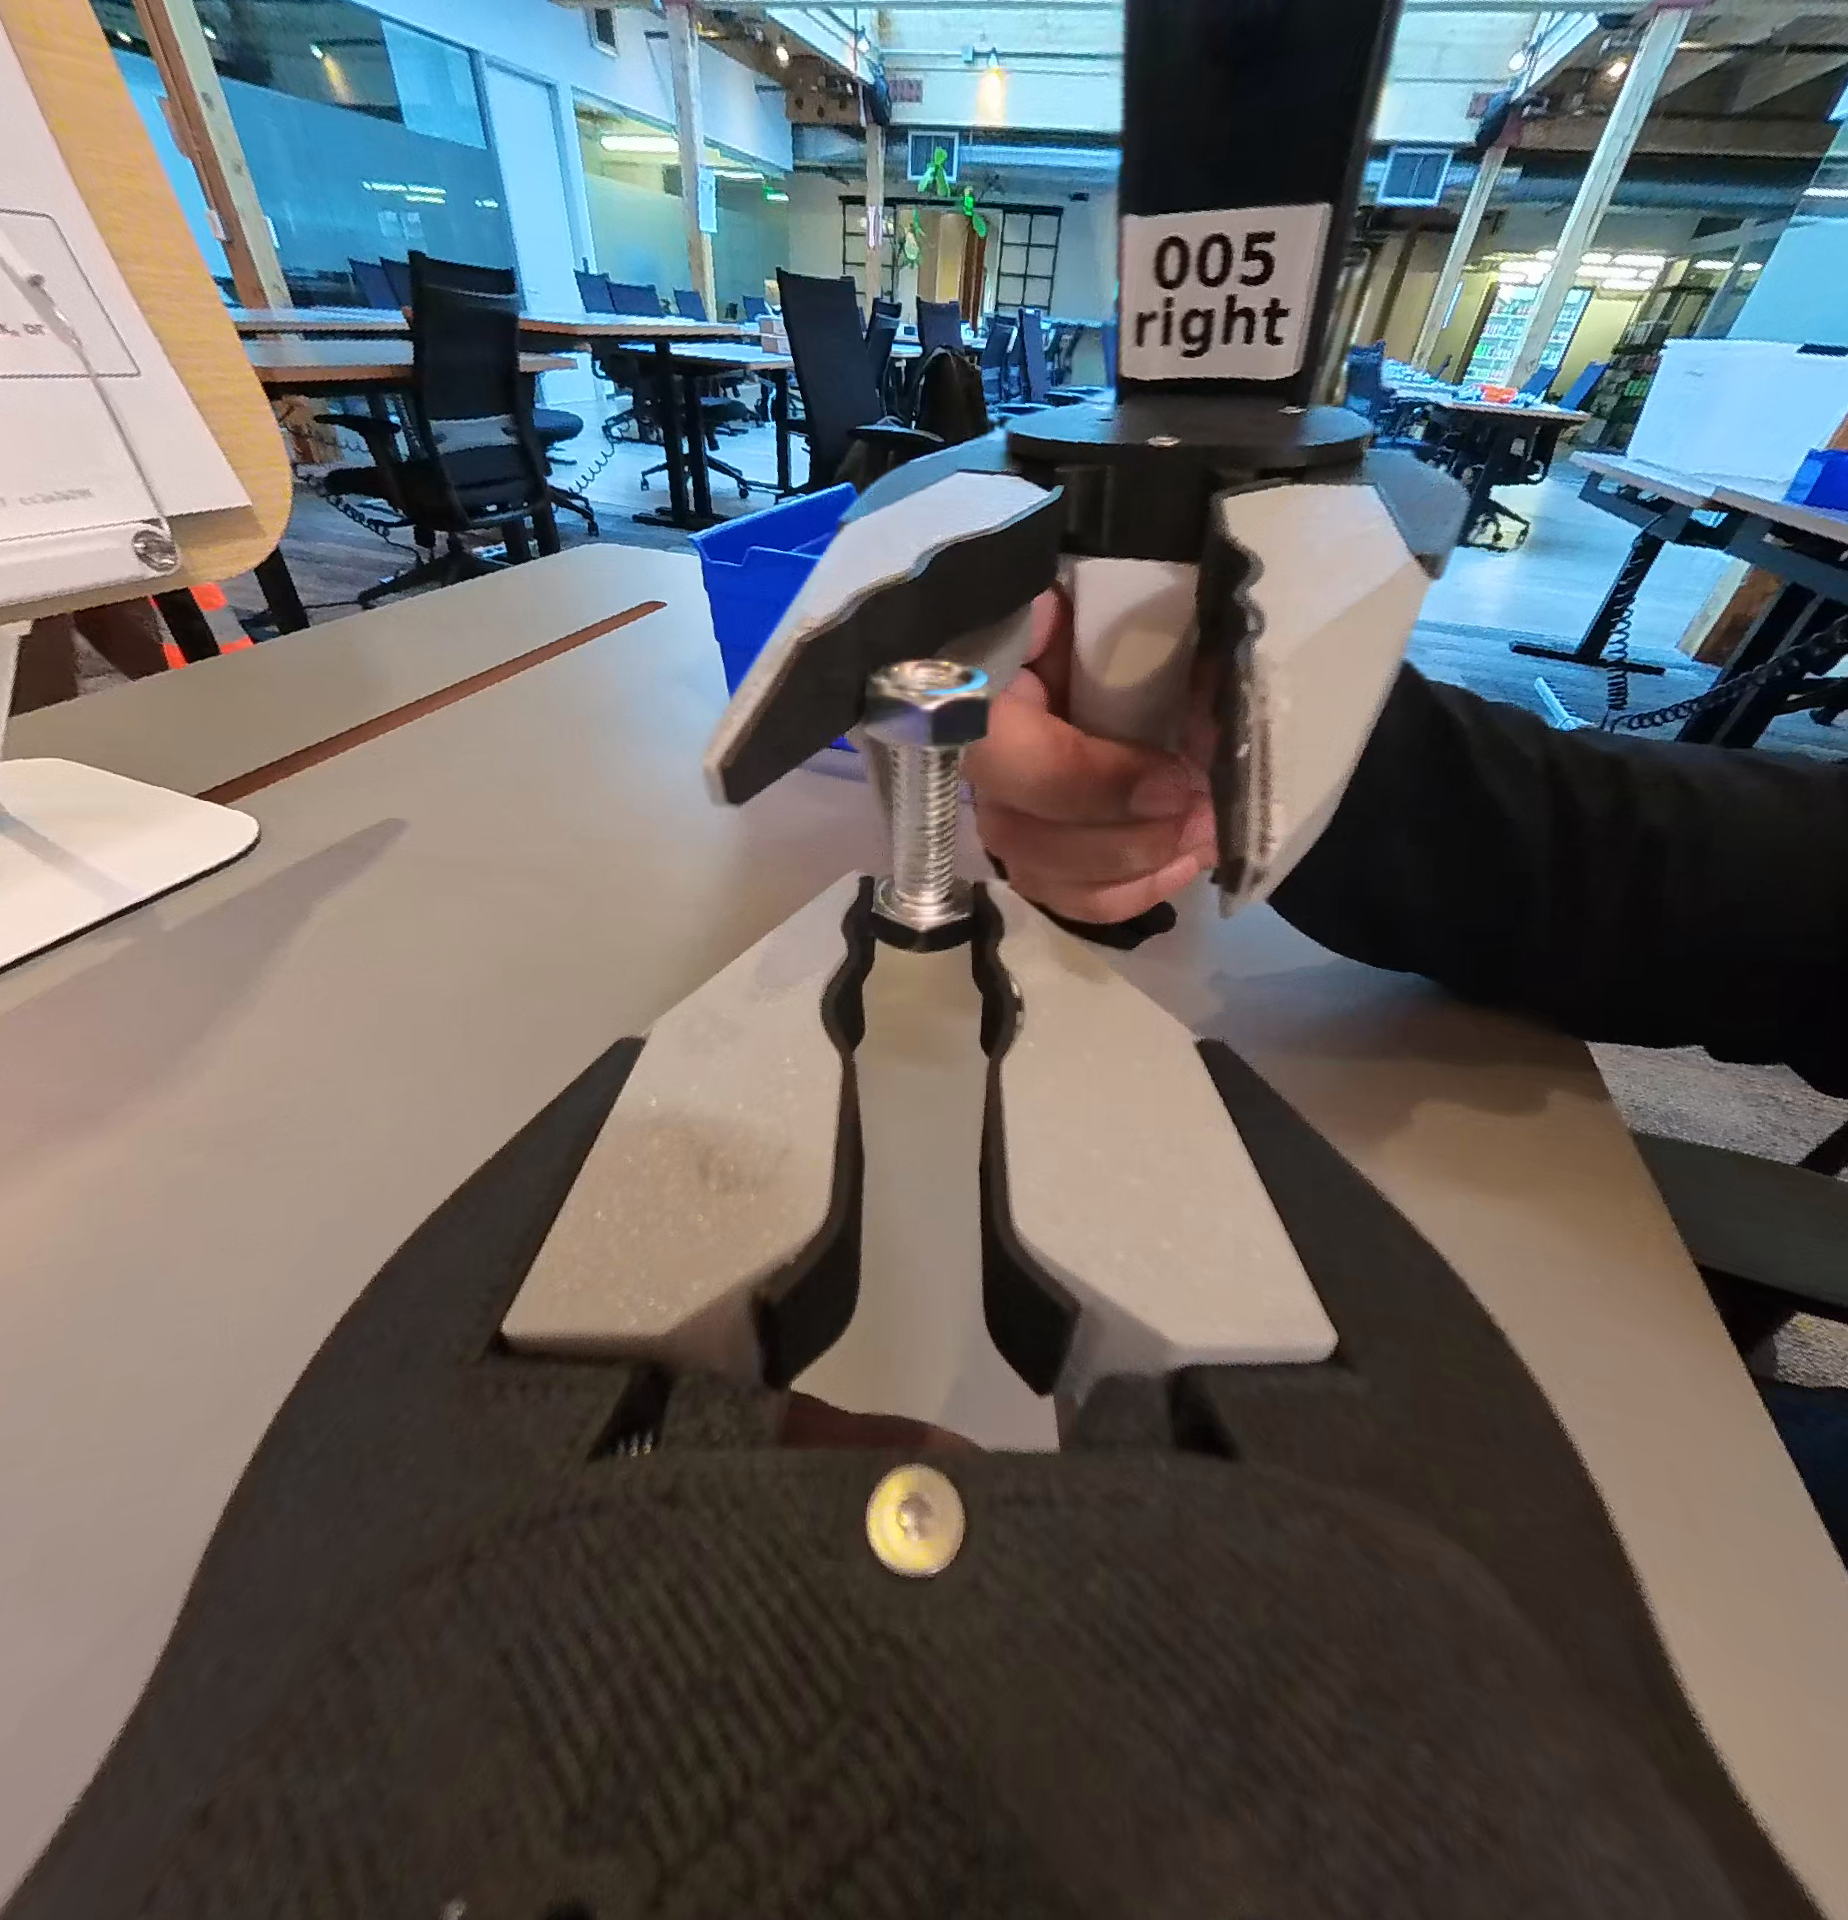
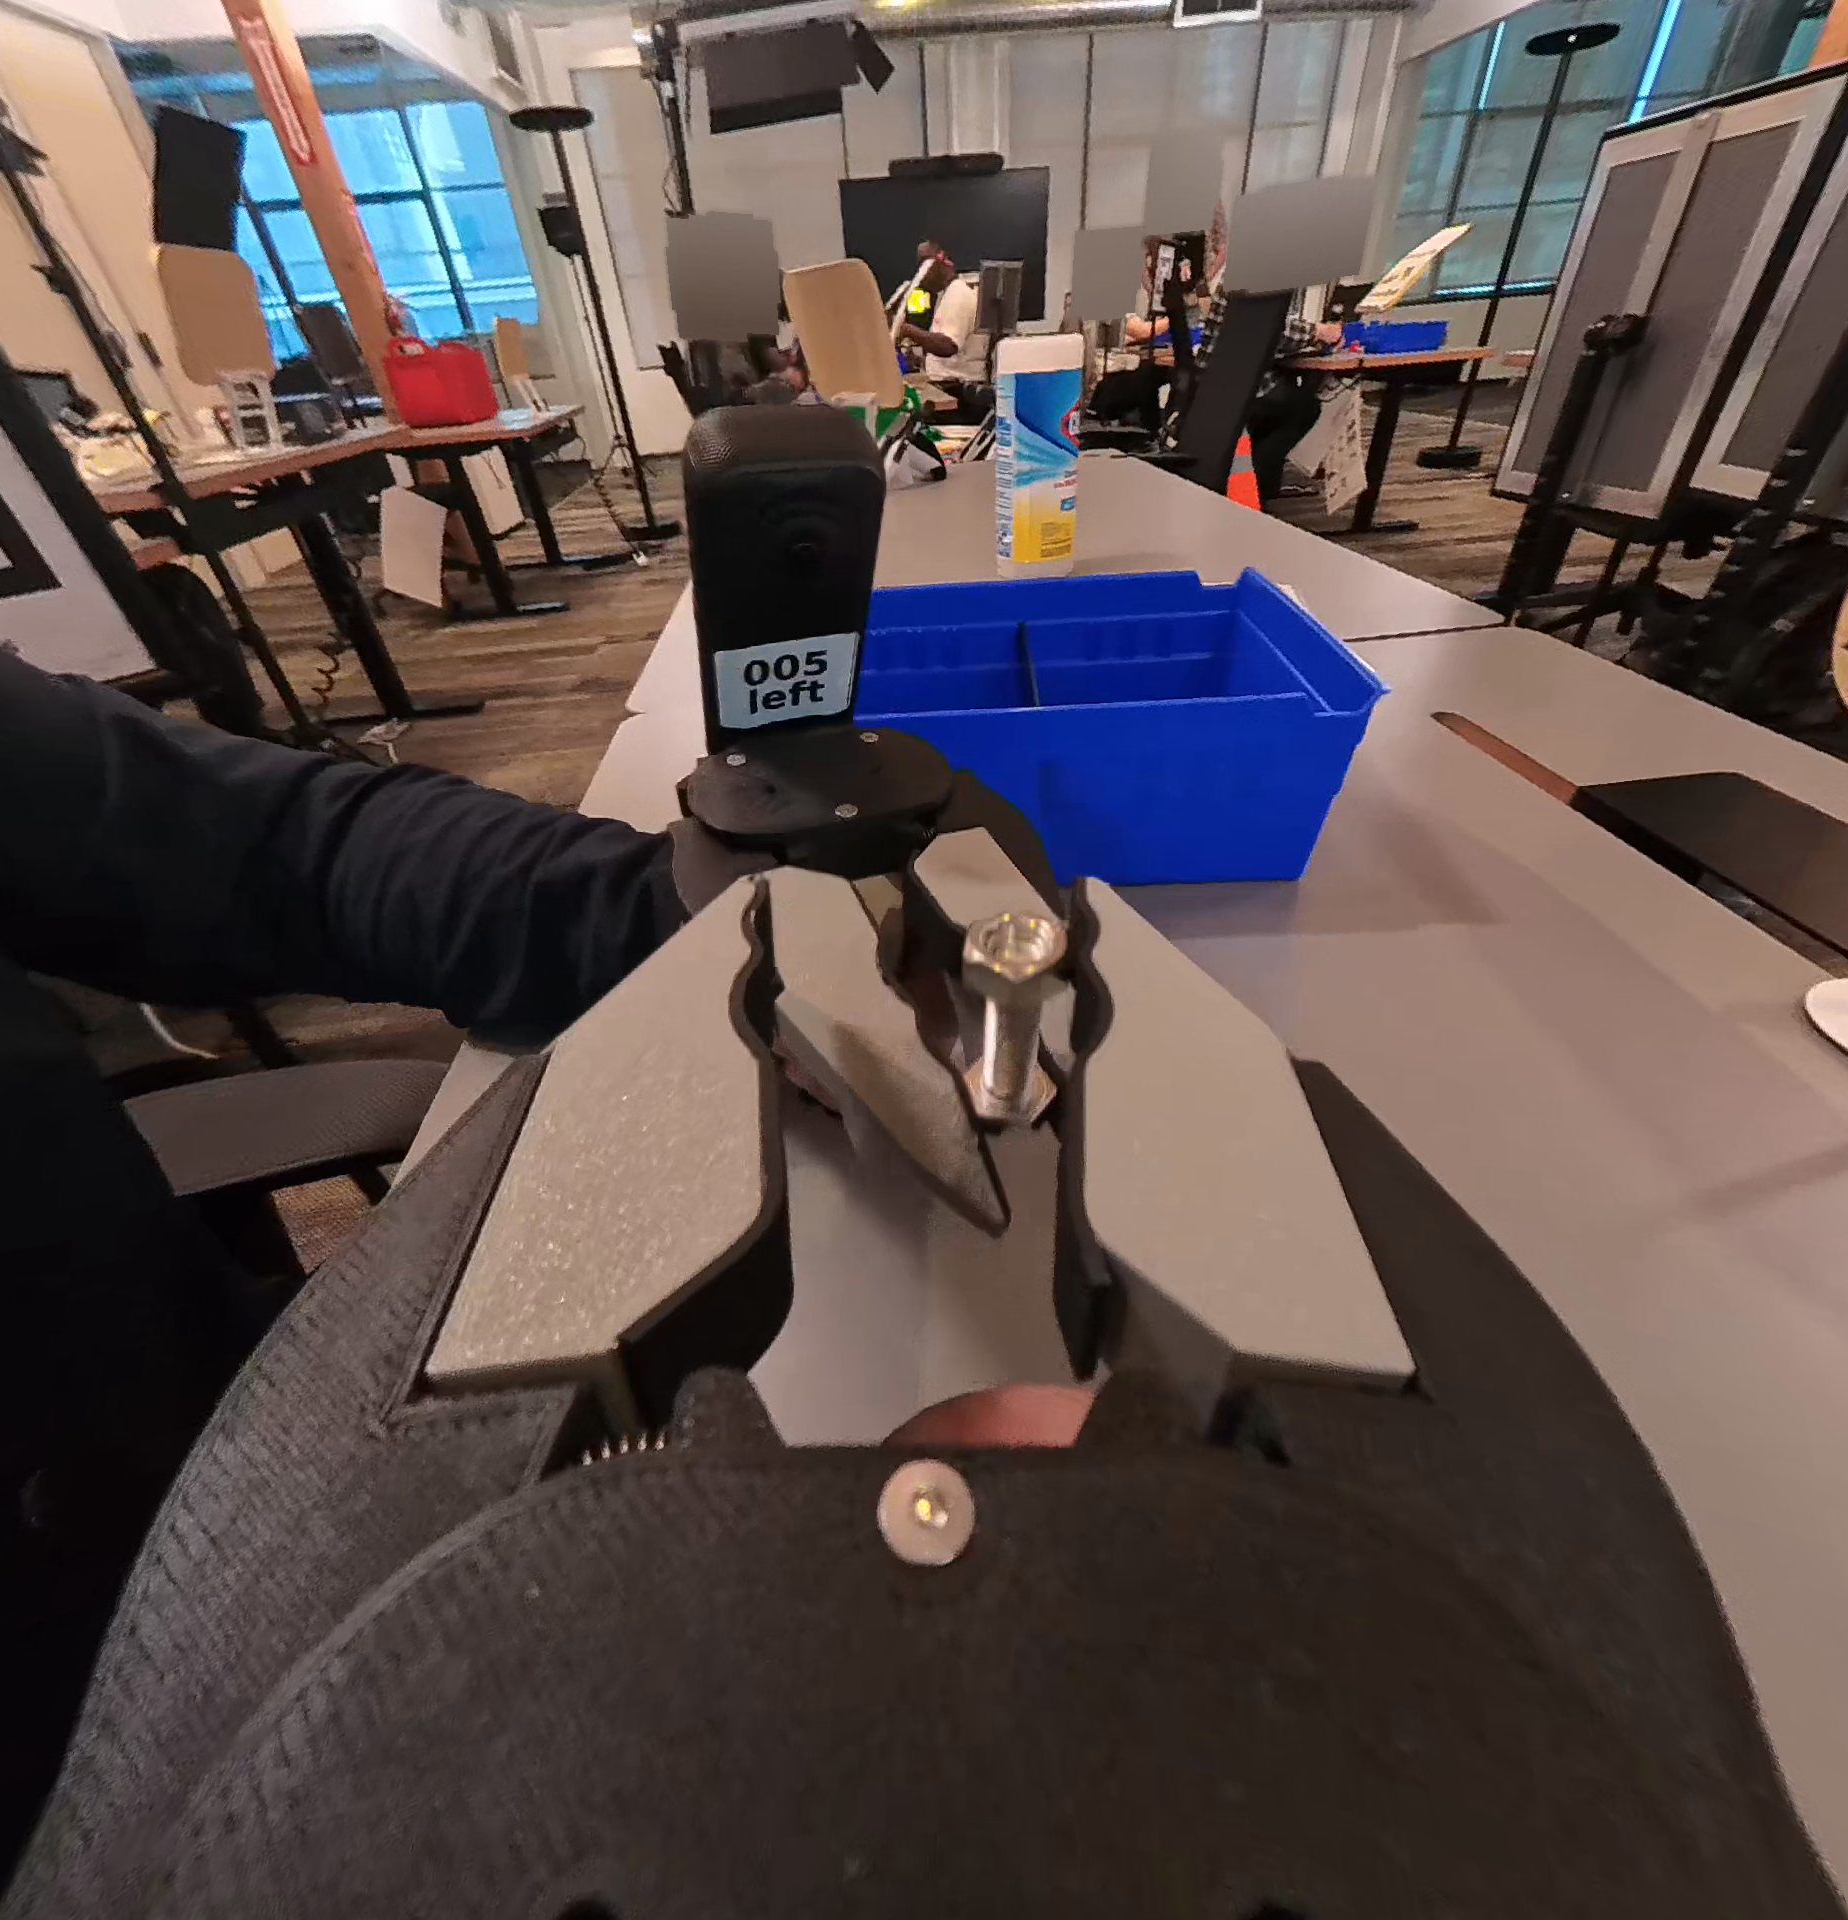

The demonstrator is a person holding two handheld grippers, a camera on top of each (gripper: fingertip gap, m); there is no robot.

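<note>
A silver bolt stands upright above the grey table, with a hex nut at its top end. My left gripper is shut on the bolt's lower end. My right gripper comes in from the far side with its jaws wide apart around the top of the bolt. In the right wrist view the right gripper is open, and the nut sits against its right finger. The bolt rises from the left gripper there.
A blue divided bin stands on the table just behind the grippers, with a wipes canister beyond it. A white sign stand is at the left. A black pad lies at the right. A person's hand holds the right gripper.
</note>
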